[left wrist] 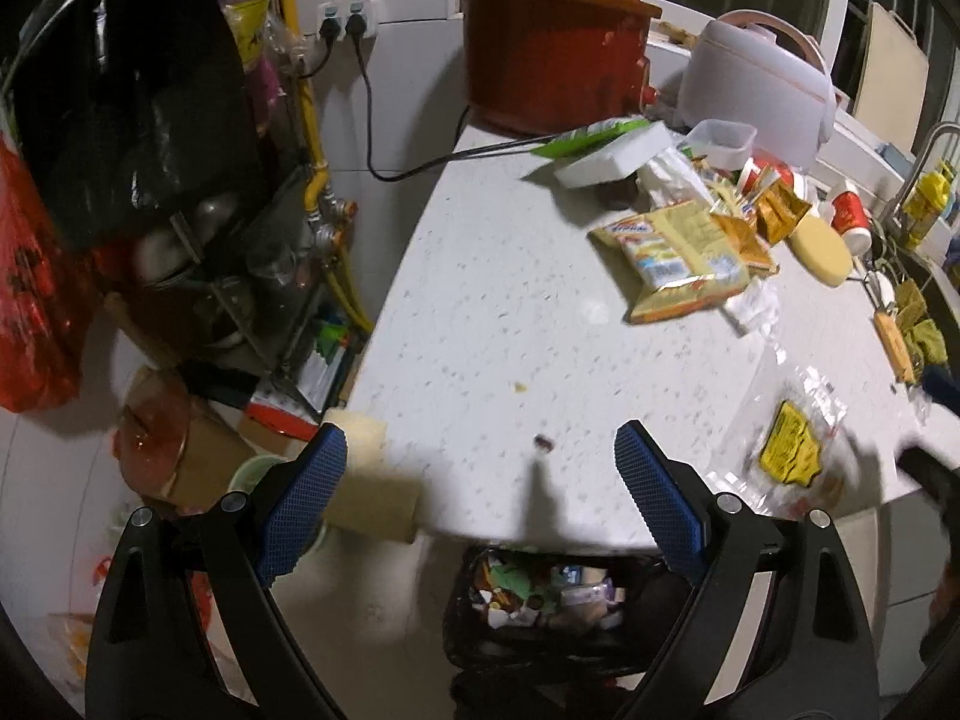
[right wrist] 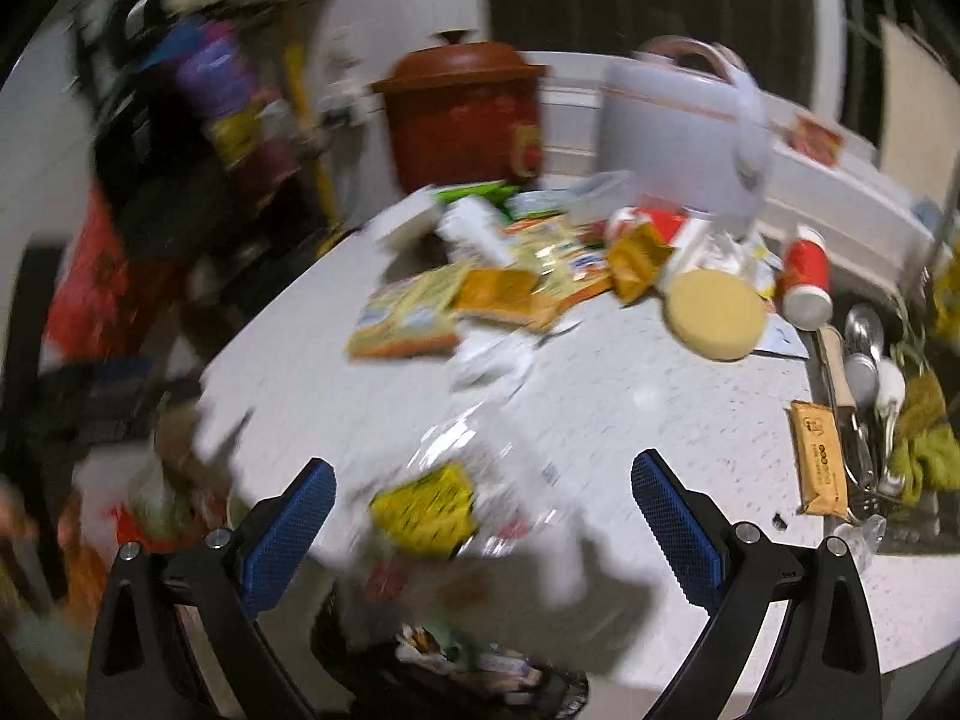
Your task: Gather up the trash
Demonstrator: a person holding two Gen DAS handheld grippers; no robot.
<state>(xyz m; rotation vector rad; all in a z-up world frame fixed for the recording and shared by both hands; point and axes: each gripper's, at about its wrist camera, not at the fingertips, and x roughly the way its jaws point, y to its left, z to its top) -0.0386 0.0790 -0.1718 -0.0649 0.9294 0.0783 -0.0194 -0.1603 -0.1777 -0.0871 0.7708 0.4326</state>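
A clear plastic wrapper with a yellow label [left wrist: 792, 450] lies at the near edge of the white counter [left wrist: 492, 300]; it also shows blurred in the right wrist view [right wrist: 432, 504]. A pile of snack wrappers [left wrist: 678, 252] lies further back, also seen in the right wrist view [right wrist: 474, 294]. A black trash bin [left wrist: 558, 600] full of litter stands on the floor below the counter edge, also in the right wrist view [right wrist: 456, 666]. My left gripper [left wrist: 480, 492] is open and empty above the counter edge. My right gripper [right wrist: 480, 516] is open, the clear wrapper lying between its fingers.
A red pot [left wrist: 552, 42] and a white rice cooker [left wrist: 762, 84] stand at the back. A yellow sponge [left wrist: 822, 249], a red cup [left wrist: 852, 216] and utensils [right wrist: 864, 396] lie to the right. A yellow block [left wrist: 372, 486] sits at the counter's left corner.
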